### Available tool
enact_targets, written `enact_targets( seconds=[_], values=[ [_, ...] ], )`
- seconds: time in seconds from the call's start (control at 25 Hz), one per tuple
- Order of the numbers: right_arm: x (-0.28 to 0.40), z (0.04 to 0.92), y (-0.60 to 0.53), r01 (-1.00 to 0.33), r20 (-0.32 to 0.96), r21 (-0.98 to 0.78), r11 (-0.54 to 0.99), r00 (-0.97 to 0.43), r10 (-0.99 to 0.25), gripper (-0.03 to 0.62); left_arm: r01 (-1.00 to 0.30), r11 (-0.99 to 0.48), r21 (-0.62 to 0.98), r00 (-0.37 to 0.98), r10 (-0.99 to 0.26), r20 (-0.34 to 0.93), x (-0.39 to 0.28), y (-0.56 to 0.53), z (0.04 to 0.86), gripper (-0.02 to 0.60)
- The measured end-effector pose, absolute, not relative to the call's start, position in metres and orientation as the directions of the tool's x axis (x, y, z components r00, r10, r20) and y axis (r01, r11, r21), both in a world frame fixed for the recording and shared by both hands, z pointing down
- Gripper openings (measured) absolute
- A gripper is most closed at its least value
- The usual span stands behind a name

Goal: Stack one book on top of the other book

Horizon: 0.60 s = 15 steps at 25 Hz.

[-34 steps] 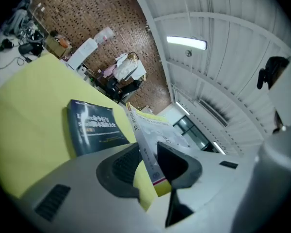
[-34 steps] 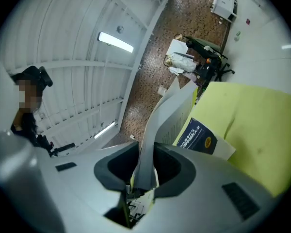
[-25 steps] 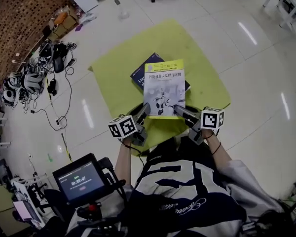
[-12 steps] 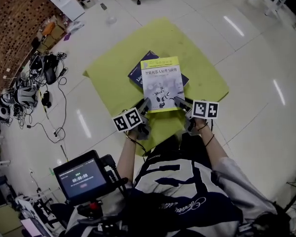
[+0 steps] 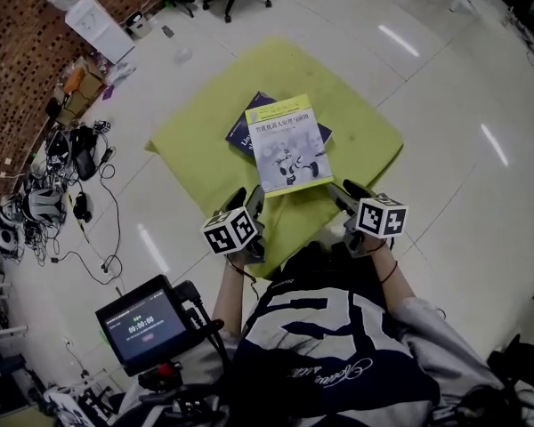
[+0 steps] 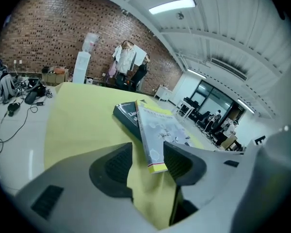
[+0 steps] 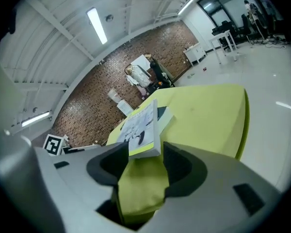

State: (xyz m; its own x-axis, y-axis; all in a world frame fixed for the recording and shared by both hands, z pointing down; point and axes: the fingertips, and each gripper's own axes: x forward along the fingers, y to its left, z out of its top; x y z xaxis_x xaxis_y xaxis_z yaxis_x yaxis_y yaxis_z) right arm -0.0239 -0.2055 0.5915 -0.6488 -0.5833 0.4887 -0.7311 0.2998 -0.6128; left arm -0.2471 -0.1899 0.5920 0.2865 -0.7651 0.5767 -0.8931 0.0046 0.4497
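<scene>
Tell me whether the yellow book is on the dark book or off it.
On it. The yellow book lies shut, cover up, over the dark book, whose edges stick out from under its left and right sides.

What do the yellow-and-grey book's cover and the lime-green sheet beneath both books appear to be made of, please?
Yellow-and-grey book: a paperback, probably printed card; the cover is thin over a pale block of pages. Lime-green sheet: apparently soft matte cloth or felt; it folds at its edge and shows no glare.
</scene>
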Motion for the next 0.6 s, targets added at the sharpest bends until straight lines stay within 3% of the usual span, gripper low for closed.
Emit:
enact_targets(
  seconds=[0.2, 0.44, 0.6],
  values=[
    [-0.013, 0.548, -0.161, -0.704, 0.386, -0.626, 0.336, -0.654, -0.651, 0.205, -0.862, -0.056, 0.503, 0.323, -0.826, 0.461, -0.217, -0.18, 0.551, 0.204],
    [-0.001, 0.508, -0.138, -0.692, 0.278, -0.645, 0.324, -0.608, -0.744, -0.003, -0.791, -0.21, 0.574, 0.465, -0.817, 0.341, -0.154, -0.183, 0.503, 0.201],
    [0.015, 0.489, -0.083, -0.666, 0.223, -0.674, 0.32, -0.596, -0.771, -0.003, -0.777, -0.316, 0.545, 0.547, -0.767, 0.335, -0.108, -0.129, 0.488, 0.199]
  ],
)
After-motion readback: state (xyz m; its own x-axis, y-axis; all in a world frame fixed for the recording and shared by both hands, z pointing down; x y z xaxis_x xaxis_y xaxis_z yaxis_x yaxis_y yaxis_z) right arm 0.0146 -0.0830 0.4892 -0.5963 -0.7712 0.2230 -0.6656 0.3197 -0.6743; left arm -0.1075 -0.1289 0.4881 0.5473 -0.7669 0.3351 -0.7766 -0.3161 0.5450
